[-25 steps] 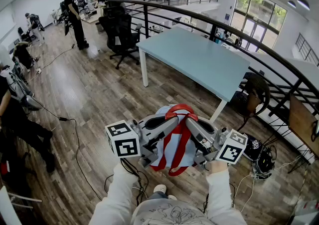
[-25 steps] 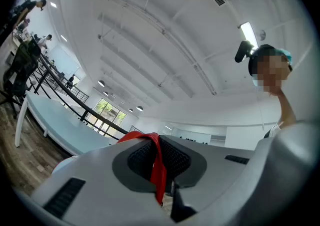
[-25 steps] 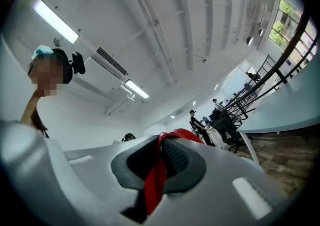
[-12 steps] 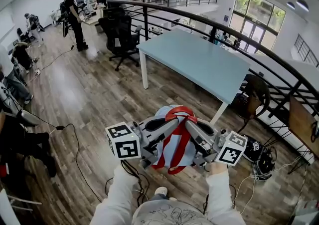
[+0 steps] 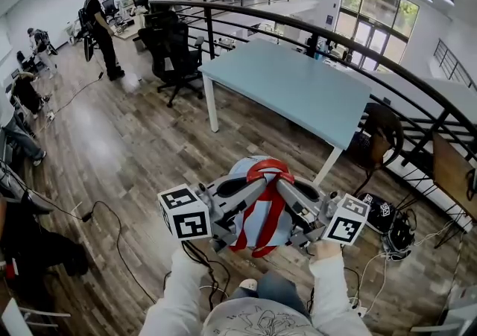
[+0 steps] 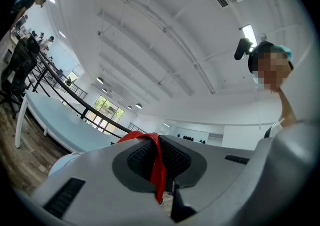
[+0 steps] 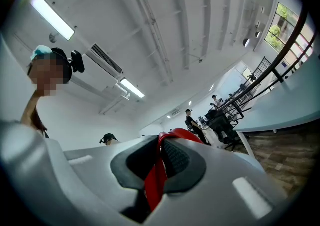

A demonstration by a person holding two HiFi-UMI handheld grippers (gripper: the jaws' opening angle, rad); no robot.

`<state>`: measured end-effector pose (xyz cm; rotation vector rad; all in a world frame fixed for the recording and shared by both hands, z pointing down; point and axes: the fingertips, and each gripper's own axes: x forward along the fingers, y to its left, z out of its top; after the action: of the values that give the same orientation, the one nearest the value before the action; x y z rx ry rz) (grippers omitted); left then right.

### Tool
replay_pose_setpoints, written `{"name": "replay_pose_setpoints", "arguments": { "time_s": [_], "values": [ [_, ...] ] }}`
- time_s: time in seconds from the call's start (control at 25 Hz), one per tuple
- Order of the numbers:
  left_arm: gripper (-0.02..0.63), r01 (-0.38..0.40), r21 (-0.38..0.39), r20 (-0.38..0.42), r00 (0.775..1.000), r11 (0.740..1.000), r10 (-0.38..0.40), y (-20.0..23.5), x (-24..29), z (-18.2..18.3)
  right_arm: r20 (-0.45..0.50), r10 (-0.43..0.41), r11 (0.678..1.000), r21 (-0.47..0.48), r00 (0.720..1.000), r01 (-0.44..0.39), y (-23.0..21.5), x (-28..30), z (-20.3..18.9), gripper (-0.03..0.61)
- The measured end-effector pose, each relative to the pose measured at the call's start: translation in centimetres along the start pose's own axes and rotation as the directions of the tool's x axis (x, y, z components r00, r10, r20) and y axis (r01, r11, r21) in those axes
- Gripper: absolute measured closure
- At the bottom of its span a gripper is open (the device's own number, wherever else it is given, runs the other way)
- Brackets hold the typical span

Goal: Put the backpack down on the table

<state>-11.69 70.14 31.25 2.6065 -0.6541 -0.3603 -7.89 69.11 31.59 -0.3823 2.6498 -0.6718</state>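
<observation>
The backpack (image 5: 257,215) hangs short of the table (image 5: 298,89), over the floor (image 5: 134,148) — not yet set down, so the whole placing is left. The left tongs (image 5: 259,180) and right tongs (image 5: 283,183) each pinch its red strap (image 5: 270,169). The gripper views show that strap squeezed between the pads; only the head view shows the gap to the table.

The head view looks forward and steeply down from the person's head. The left gripper (image 5: 257,182) and right gripper (image 5: 283,184) sit close at lower centre, and the table (image 5: 291,92) lies farther off in the upper middle. Each gripper view rides right behind its own jaws and tilts up toward the ceiling (image 6: 165,34). All three views share the red strap (image 5: 270,169), the table and the railing (image 5: 335,33). Table and railing lie at the left gripper view's left edge and at the right gripper view's right edge.
</observation>
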Motion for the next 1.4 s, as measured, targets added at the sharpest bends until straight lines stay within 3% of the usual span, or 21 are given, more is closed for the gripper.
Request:
{"name": "replay_pose_setpoints", "arguments": {
  "time_s": [0.36, 0.64, 1.4],
  "values": [
    [0.589, 0.011, -0.031, -0.002, 1.000, 0.999, -0.011, 3.8, 2.2, 0.6, -0.023, -0.024, 1.000, 0.003, 0.999, 0.025, -3.8, 0.8, 0.8, 0.549],
    [0.589, 0.008, -0.041, -0.002, 1.000, 0.999, -0.009, 8.9, 6.2, 1.9, -0.030, -0.027, 1.000, 0.003, 0.999, 0.027, -9.7, 2.2, 3.3, 0.549],
    [0.589, -0.019, 0.014, 0.031, 0.999, 1.000, 0.019, 26.4, 23.2, 10.8, -0.039, 0.032, 0.999, -0.039, 0.999, -0.034, -31.1, 7.8, 17.4, 0.549]
  ]
}}
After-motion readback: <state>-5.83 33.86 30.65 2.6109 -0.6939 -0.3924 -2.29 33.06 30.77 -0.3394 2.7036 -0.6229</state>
